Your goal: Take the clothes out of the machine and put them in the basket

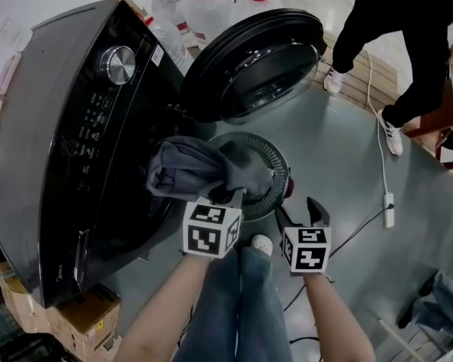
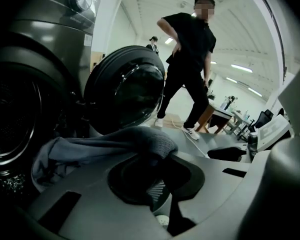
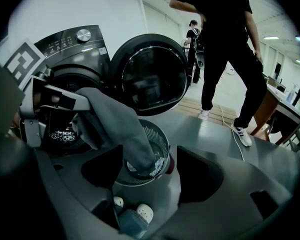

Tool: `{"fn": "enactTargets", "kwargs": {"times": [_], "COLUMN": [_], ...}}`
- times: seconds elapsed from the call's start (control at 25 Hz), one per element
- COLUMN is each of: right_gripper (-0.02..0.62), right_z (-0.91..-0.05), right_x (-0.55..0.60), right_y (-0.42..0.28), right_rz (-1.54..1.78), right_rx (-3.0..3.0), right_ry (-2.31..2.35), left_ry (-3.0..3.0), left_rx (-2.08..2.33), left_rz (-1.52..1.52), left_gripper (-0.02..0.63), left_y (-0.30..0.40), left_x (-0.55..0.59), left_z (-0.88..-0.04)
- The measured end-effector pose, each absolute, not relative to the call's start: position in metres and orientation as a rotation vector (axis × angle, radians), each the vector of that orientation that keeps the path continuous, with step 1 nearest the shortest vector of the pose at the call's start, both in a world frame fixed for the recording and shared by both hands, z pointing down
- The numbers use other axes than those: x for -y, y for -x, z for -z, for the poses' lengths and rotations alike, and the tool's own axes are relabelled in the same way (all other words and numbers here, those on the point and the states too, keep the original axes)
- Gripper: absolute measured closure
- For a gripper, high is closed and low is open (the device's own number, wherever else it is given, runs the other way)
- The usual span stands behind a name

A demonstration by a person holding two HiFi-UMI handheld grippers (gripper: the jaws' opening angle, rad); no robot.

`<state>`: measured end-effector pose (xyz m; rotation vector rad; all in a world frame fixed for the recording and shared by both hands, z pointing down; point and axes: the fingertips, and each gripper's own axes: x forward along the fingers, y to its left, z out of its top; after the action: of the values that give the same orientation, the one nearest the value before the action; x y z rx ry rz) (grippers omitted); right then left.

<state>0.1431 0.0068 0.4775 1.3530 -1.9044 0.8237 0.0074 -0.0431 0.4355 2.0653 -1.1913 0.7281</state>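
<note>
Covering part of the basket (image 1: 278, 155), the garment (image 1: 187, 168) hangs clamped in left gripper (image 1: 228, 196) jaws — right gripper (image 1: 298, 213) gapes empty.

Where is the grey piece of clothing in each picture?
Head view: the grey garment is bunched in the middle, overlapping the basket.
Left gripper view: low and left of middle, draped just above the jaws.
Right gripper view: left of middle, with its end reaching down into the basket.
Shared landmark: the open round door, above the garment in every view.
</note>
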Motion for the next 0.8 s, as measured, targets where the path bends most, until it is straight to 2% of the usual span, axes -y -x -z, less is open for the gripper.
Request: {"fn": "enactTargets", "kwargs": {"times": [0.12, 0.28, 0.32, 0.4, 0.44, 0.8], "right_gripper": [0.258, 0.258, 0.258, 0.259, 0.258, 0.259], "right_z": [-0.482, -0.489, -0.491, -0.496, -0.498, -0.520], "right_x": [-0.006, -0.007, -0.007, -0.007, -0.008, -0.013], "right_y": [-0.144, -0.142, -0.142, -0.142, -0.142, -0.135], "right_rz": [-0.837, -0.849, -0.850, -0.856, -0.859, -0.871], "right_rx": [1.899, 1.900, 1.901, 1.899, 1.897, 1.889], "right_ry": [-1.357, -1.345, -1.341, -1.337, -1.335, -1.293], "left_ry": [-2.047, -2.003, -1.985, -1.950, -1.940, -1.922], "left_rx": [1.175, 1.149, 1.138, 1.130, 1.135, 1.166], "left_rz": [-0.706, -0.831, -0.856, -0.869, -0.869, -1.011], "left_gripper": [0.569, 0.567, 0.532, 0.351, 0.310, 0.263], "left_y": [-0.012, -0.010, -0.010, -0.008, -0.006, 0.028], "left_x": [0.043, 0.038, 0.036, 0.034, 0.034, 0.022], "left_z": [-0.442, -0.472, -0.480, -0.493, -0.497, -0.528]}}
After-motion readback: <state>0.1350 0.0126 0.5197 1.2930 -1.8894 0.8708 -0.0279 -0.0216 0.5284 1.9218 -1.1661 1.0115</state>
